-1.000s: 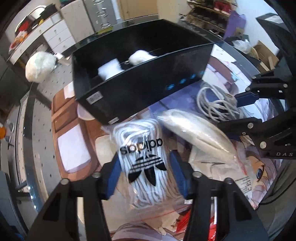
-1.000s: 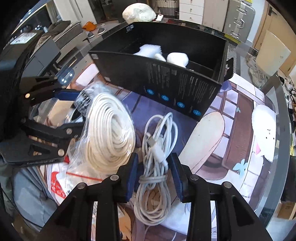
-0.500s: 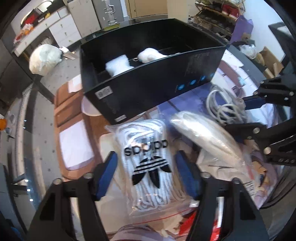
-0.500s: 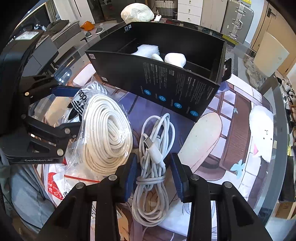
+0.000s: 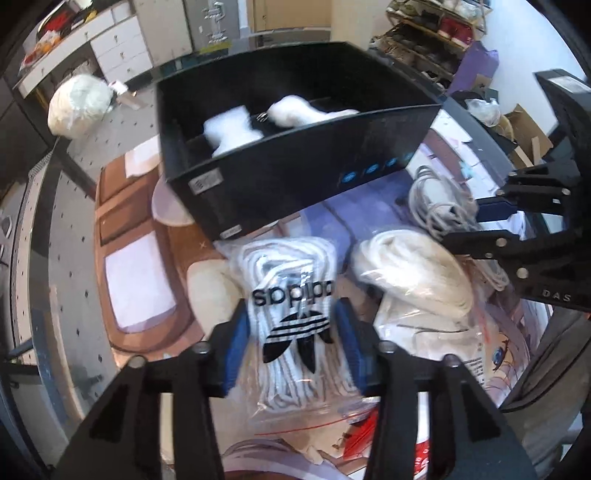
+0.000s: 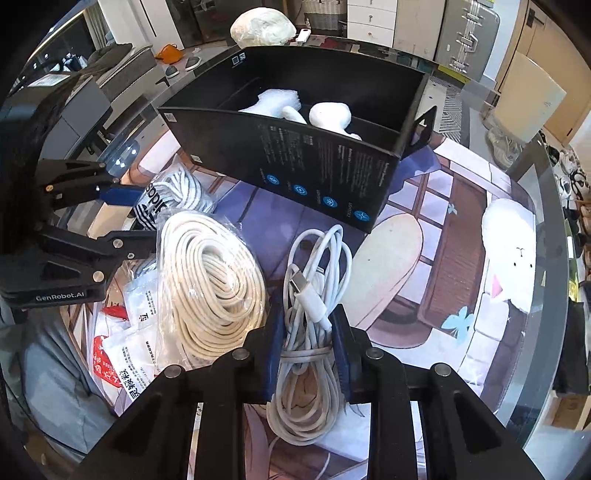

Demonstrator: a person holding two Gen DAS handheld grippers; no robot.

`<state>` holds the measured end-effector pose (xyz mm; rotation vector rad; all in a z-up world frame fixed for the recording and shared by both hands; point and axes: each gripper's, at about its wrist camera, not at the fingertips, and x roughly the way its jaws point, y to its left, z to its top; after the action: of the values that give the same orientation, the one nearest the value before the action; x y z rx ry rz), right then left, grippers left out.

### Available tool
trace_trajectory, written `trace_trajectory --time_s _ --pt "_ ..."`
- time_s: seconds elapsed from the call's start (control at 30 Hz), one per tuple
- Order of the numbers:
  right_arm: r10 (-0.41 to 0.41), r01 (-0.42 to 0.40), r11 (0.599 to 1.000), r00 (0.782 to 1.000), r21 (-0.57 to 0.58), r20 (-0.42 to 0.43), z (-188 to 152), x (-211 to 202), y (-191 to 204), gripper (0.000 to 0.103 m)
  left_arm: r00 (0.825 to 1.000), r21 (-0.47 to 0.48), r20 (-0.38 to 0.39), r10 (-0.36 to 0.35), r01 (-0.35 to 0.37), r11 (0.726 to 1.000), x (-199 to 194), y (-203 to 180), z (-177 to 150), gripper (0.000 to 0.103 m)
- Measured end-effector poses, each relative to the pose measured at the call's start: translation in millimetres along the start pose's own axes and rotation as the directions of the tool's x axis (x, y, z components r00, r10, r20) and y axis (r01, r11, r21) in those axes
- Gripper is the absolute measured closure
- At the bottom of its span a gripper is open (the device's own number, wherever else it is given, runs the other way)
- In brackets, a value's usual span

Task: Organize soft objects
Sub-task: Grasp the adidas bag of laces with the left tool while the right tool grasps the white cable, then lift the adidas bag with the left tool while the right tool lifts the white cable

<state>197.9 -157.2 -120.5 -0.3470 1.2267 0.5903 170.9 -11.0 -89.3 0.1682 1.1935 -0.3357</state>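
In the left wrist view a clear bag of white laces with a black logo (image 5: 291, 306) lies on the printed mat, and my left gripper (image 5: 293, 332) has closed in until its blue pads touch both sides of the bag. My right gripper (image 6: 307, 350) is closing on a bundled white charging cable (image 6: 314, 295), pads pressing it. Between the two lies a bagged coil of cream cord (image 6: 214, 280). Behind them stands an open black box (image 6: 314, 177) holding white soft items (image 6: 328, 114). The left gripper (image 6: 127, 216) also shows at the left of the right wrist view.
Red-and-white packets (image 6: 122, 354) lie under the cord bag near the front. A white stuffed sack (image 6: 262, 27) sits beyond the box. The glass table's rim (image 6: 554, 295) curves along the right. Cabinets and shelves stand farther back.
My right pads have closed in against the cable bundle. The left pads widened slightly, then drew in onto the laces bag, and the left view shifted a little.
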Motion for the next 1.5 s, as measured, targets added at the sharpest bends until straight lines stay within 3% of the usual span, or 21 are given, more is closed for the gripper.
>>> trace_trajectory --time_s 0.07,0.13,0.33,0.5,0.6,0.67,0.8,0.9,0.93,1.07,1.5 --pt "-0.009 0.009 1.000 1.000 -0.011 -0.009 0 4 3 0.074 1.000 -0.018 -0.011 0.009 -0.010 1.000 2 3 -1 0.048" --pt "-0.012 0.012 1.000 1.000 -0.022 -0.009 -1 3 5 0.071 1.000 -0.018 -0.009 0.030 -0.030 0.999 1 4 -3 0.055" --pt "-0.013 0.013 1.000 1.000 -0.021 -0.006 0 5 10 0.068 0.992 0.059 0.028 0.122 -0.123 0.991 4 -14 -3 0.060" --pt "-0.016 0.016 1.000 1.000 -0.002 -0.003 0 4 7 0.079 0.995 0.030 0.036 0.098 -0.099 0.995 -1 -10 -1 0.068" --pt "-0.005 0.005 1.000 1.000 0.006 -0.003 -1 4 4 0.079 0.994 0.034 0.038 0.102 -0.103 0.994 -4 -8 -2 0.055" --pt "-0.013 0.013 1.000 1.000 0.000 -0.002 -1 4 4 0.079 0.992 0.033 0.031 0.118 -0.119 0.992 0 -8 -2 0.038" --pt "-0.023 0.023 1.000 1.000 -0.005 0.000 -1 5 4 0.079 0.984 0.017 0.035 0.175 -0.175 0.984 6 -7 -1 0.036" --pt "-0.030 0.030 1.000 1.000 -0.009 0.001 -1 5 7 0.079 0.988 -0.021 0.036 0.149 -0.148 0.989 8 -2 -1 0.043" --pt "-0.033 0.033 0.999 0.999 -0.010 0.001 -1 5 9 0.079 0.989 -0.026 0.037 0.140 -0.139 0.990 8 -2 -1 0.058" --pt "-0.040 0.040 0.999 0.999 -0.015 0.001 -2 4 15 0.079 0.996 -0.018 0.034 0.082 -0.081 0.997 8 -4 0 0.065" --pt "-0.028 0.028 1.000 0.998 -0.001 0.057 1 -13 15 0.084 0.992 0.046 0.070 0.109 -0.113 0.993 -3 -20 2 0.071"
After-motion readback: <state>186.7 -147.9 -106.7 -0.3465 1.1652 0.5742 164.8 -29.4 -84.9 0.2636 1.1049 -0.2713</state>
